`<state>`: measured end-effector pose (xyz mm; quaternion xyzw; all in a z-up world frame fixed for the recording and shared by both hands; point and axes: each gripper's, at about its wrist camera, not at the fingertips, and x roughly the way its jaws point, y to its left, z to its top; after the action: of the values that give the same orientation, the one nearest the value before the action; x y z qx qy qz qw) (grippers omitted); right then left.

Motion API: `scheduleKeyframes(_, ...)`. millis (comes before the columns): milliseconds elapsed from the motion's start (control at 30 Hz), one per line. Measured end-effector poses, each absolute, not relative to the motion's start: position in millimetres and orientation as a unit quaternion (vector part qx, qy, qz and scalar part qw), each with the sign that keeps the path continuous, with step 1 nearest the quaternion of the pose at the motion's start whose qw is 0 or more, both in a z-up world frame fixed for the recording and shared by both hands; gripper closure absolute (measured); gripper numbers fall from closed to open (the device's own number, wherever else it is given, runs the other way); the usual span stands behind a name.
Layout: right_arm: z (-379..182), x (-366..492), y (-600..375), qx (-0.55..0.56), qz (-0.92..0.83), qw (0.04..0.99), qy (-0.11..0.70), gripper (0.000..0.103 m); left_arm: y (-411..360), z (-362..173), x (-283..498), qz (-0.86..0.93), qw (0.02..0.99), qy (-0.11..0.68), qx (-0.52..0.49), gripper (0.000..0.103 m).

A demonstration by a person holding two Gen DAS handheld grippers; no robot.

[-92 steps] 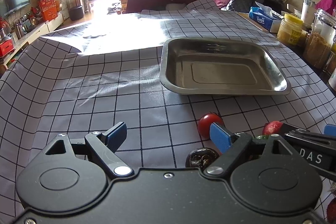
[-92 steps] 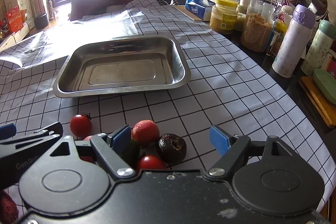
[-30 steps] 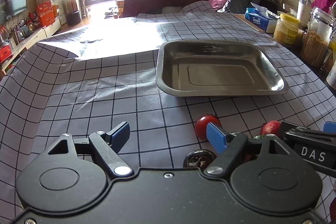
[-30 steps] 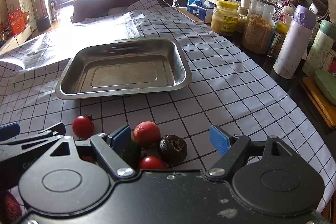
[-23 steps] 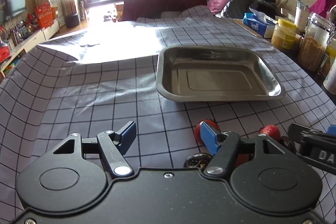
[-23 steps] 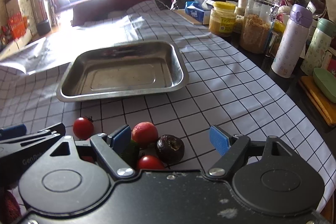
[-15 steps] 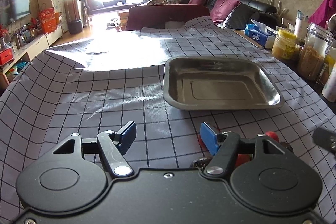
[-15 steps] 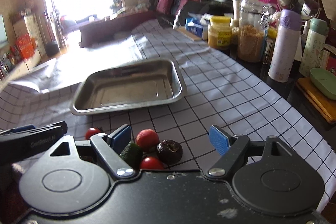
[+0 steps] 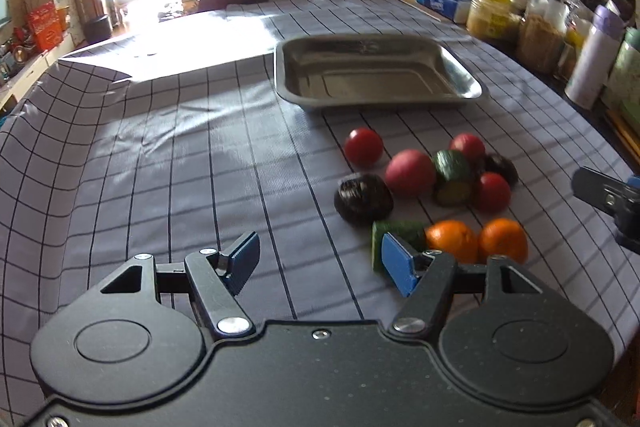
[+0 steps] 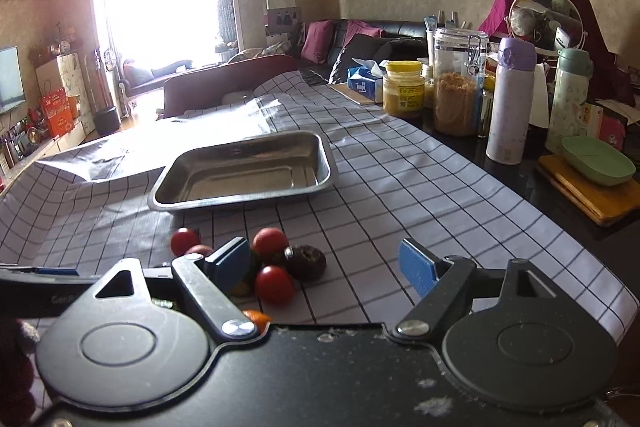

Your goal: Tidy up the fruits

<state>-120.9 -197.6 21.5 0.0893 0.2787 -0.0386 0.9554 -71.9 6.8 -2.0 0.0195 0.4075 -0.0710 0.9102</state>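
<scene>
- The left gripper has pulled back; its jaws closed a little but hold nothing.
- More fruit shows now, like two oranges at 3 o'clock.
- The right gripper has its jaws wide apart, empty.
- The tray is still empty.

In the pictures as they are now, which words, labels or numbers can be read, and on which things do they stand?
"Gen...": white letters on the black left gripper at the edge of the right wrist view, the rest hidden.
Blue tissue box: white brand word, too blurred to read.
Yellow-lidded jar: printed label, too small to read.
Red carton by the far wall: print unreadable.
</scene>
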Motion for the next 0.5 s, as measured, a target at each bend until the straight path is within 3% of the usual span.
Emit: scheduleKeyframes(500, 1.2, -148.5, -188.2, 0.086, 0.002, 0.951, 0.298, 0.021, -0.8, -4.8, -99.7, -0.075, 0.915, 0.394, 0.039, 0.033)
